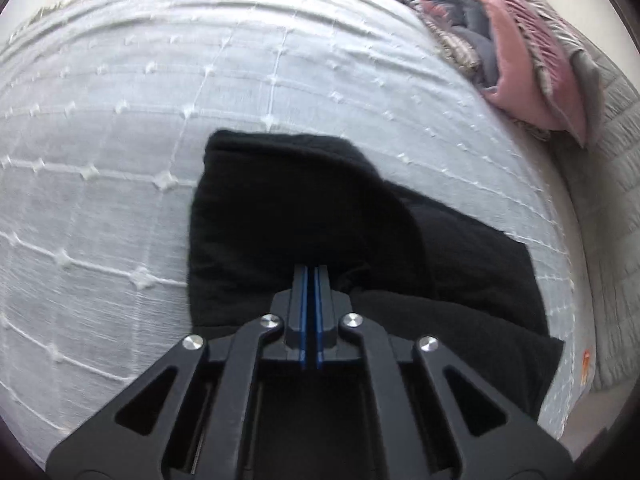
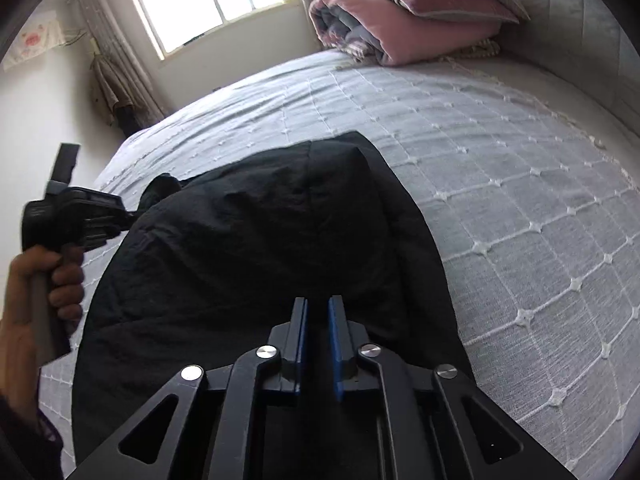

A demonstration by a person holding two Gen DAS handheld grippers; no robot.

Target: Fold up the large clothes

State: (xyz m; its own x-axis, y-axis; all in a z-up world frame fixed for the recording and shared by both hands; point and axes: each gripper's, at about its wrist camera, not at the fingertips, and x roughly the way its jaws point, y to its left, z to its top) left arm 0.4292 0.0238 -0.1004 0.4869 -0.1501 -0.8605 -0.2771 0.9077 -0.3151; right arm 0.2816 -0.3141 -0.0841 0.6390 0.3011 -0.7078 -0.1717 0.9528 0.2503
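Note:
A black garment (image 1: 280,208) lies partly folded on the white quilted bed cover (image 1: 120,120). My left gripper (image 1: 311,269) has its blue pads together at a raised fold of the black cloth, which gathers toward the tips. In the right wrist view the same garment (image 2: 260,240) bulges up in a dome. My right gripper (image 2: 318,300) sits over its near edge, pads a narrow gap apart with black cloth between them. The left gripper (image 2: 116,220), held by a hand (image 2: 60,280), bites the garment's left edge.
A folded pink and grey quilt (image 2: 420,16) with pillows sits at the head of the bed, also seen in the left wrist view (image 1: 516,60). A grey padded headboard (image 1: 612,160) runs along the right. A window (image 2: 212,0) and hanging cloth (image 2: 108,88) stand beyond the bed's far side.

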